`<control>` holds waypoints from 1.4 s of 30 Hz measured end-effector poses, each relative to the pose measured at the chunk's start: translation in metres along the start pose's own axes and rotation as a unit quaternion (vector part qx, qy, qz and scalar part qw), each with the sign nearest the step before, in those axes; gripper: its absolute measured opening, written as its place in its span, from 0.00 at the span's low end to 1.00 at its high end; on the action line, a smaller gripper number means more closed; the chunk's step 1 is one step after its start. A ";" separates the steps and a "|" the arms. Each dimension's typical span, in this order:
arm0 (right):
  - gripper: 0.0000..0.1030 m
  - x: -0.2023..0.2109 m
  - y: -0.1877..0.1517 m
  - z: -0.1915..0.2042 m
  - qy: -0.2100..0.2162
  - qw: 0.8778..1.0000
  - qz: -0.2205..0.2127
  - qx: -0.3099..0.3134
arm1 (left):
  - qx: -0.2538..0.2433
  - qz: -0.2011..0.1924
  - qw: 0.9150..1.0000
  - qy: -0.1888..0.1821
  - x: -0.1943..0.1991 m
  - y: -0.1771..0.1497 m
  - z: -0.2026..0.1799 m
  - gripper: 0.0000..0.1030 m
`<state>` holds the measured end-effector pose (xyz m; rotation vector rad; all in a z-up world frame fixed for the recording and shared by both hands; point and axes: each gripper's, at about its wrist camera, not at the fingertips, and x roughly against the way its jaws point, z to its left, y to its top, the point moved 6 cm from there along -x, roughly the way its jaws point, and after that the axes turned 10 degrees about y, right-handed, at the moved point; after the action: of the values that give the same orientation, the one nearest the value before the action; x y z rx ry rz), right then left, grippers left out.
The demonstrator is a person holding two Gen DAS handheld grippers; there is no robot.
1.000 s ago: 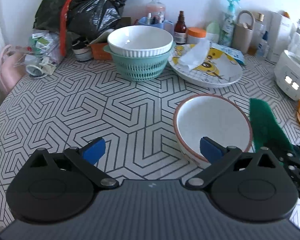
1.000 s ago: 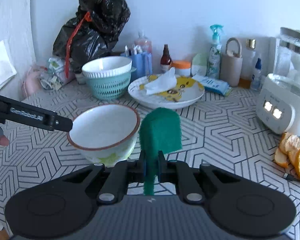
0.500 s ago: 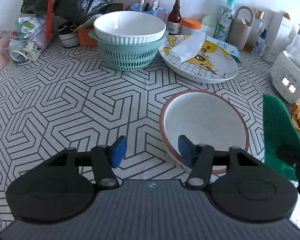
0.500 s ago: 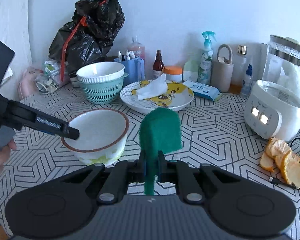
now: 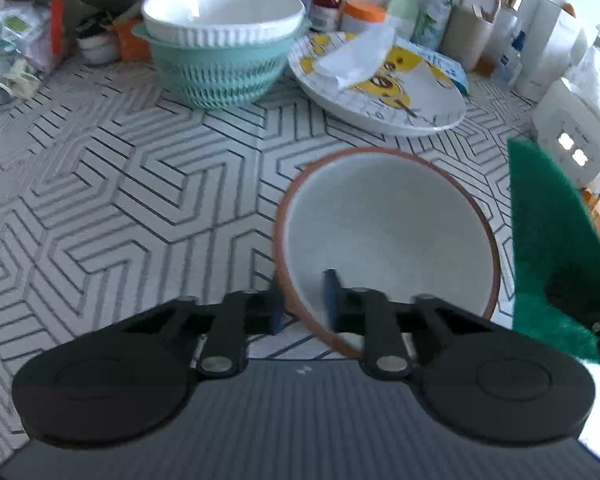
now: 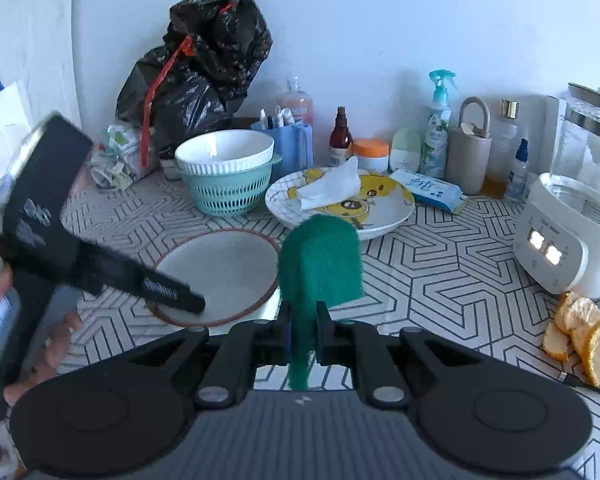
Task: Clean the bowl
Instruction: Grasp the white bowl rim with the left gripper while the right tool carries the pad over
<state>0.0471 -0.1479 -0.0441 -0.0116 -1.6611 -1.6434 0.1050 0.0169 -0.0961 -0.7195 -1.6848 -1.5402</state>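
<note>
1. Since one second ago my left gripper (image 5: 303, 300) has narrowed from wide open, and it now has one finger outside and one inside the near rim of the bowl (image 5: 384, 232). The fingers look nearly pinched on the rim, but I cannot tell if the pads really press it.
2. My right gripper (image 6: 303, 330) has stayed closed on the green scouring pad (image 6: 320, 264), which stands up from the fingers, just beside the right edge of the bowl and a little above it.
3. The bowl sits on the patterned table (image 5: 120, 184), in front of the yellow cartoon plate (image 5: 380, 92) and the white bowl in the teal basket (image 5: 220, 52).
4. Risk: I judge the hold is only on a thin, smooth rim. If I push the pad hard against the far wall, the bowl may tip or slide out.
5. Risk: the pad is soft and held by its lower end, so it may fold instead of scrubbing.
6. Risk: a wide stroke away from the bowl could hit the plate behind it, or the white kettle base (image 6: 560, 248) well to the bowl's right.
</note>
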 end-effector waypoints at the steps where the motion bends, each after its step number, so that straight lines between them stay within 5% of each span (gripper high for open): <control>1: 0.10 0.000 0.001 0.000 0.002 1.000 -0.001 0.000 | 0.000 -0.002 1.000 0.000 0.000 0.000 0.000 0.13; 26: 0.10 0.015 0.006 0.011 0.062 0.997 -0.009 -0.042 | -0.031 -0.123 0.992 0.026 0.023 -0.031 0.003 0.11; 42: 0.10 0.015 -0.020 0.019 0.091 0.991 0.024 -0.091 | -0.114 -0.187 0.973 0.072 0.042 -0.056 -0.009 0.14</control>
<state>0.0170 -0.1424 -0.0502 0.0073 -1.3615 -1.7022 0.0368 -0.0024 -0.0942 -0.4014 -1.6141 -2.0227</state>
